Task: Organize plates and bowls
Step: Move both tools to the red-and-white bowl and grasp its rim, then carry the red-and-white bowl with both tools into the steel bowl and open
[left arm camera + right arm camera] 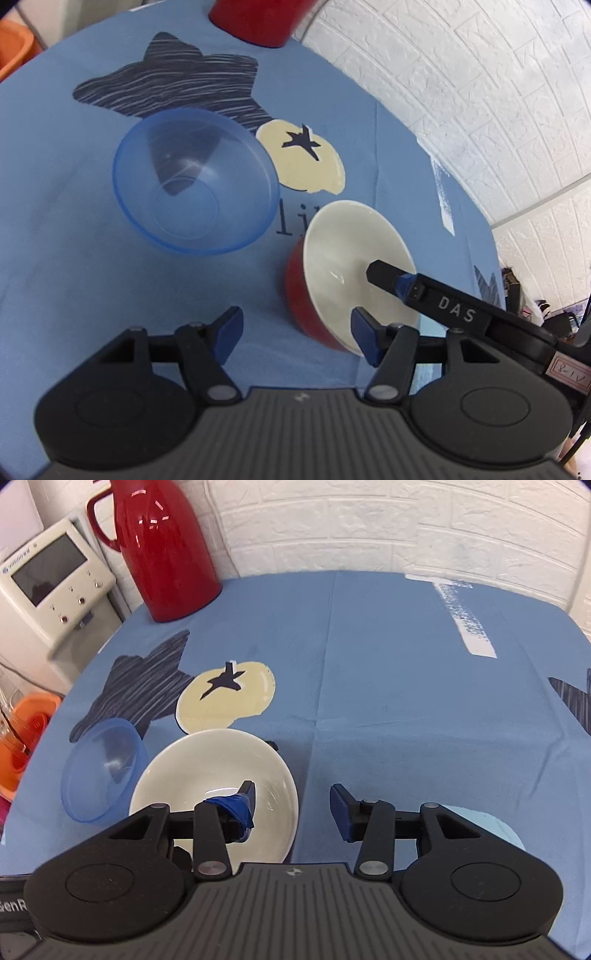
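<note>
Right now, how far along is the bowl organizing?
Nothing looks stacked yet. The blue bowl and the red bowl sit apart on the blue tablecloth. In hand: the right claw is open with one finger inside the red bowl. The left claw is open and empty. Nesting remains.

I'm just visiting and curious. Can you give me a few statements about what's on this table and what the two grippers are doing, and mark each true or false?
1. The blue bowl is see-through and empty. True.
2. The red-and-white bowl is stacked inside the blue bowl. False: they sit side by side on the tablecloth.
3. The right gripper is open, one finger over the white bowl interior. True.
4. The left gripper is clamped on the blue bowl. False: it is open, holding nothing.
5. The red jug lies tipped over. False: it stands upright.
</note>
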A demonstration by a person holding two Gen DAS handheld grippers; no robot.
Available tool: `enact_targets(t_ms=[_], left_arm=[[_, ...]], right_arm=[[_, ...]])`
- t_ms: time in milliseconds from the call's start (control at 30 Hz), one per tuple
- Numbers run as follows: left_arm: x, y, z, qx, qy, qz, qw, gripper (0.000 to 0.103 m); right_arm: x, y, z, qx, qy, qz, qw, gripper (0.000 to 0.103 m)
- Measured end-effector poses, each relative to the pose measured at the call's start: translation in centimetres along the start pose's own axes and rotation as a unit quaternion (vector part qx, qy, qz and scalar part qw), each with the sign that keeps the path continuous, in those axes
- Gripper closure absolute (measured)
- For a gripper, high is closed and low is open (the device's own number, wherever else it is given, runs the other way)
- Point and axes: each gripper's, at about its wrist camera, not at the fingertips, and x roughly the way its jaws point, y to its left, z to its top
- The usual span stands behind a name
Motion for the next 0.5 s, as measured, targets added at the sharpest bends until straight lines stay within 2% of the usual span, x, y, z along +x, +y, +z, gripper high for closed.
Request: enact_targets(t_ms=[100, 233, 300, 400, 500], left_arm=[[0.5, 0.1, 0.4, 0.001, -0.006, 0.004, 1.0000, 0.041], [0.7, 0.2, 0.8, 0.005, -0.013, 0.009, 0.9999, 0.043], [0.8, -0.1, 0.9, 0.016, -0.012, 0.014, 0.9997, 0.059], [1.4, -0.1, 1.1, 0.023, 0.007, 0.004, 0.9997, 0.081], [1.4, -0.1, 1.0, 0.029, 0.006, 0.005, 0.9996, 0.090]], right_arm=[[0.8, 0.1, 0.2, 0.002, 0.010, -0.011, 1.000, 0.074], [1.0, -0.3, 0.2, 0.005, -0.013, 0.029, 0.999, 0.075], [1.2, -0.2, 0.2, 0.001, -0.015, 0.038, 0.999, 0.079], [1.2, 0.5, -0.4, -0.016, -0.015, 0.015, 1.000, 0.082], [1.0, 0.9, -0.9, -0.026, -0.008, 0.021, 0.999, 0.083]])
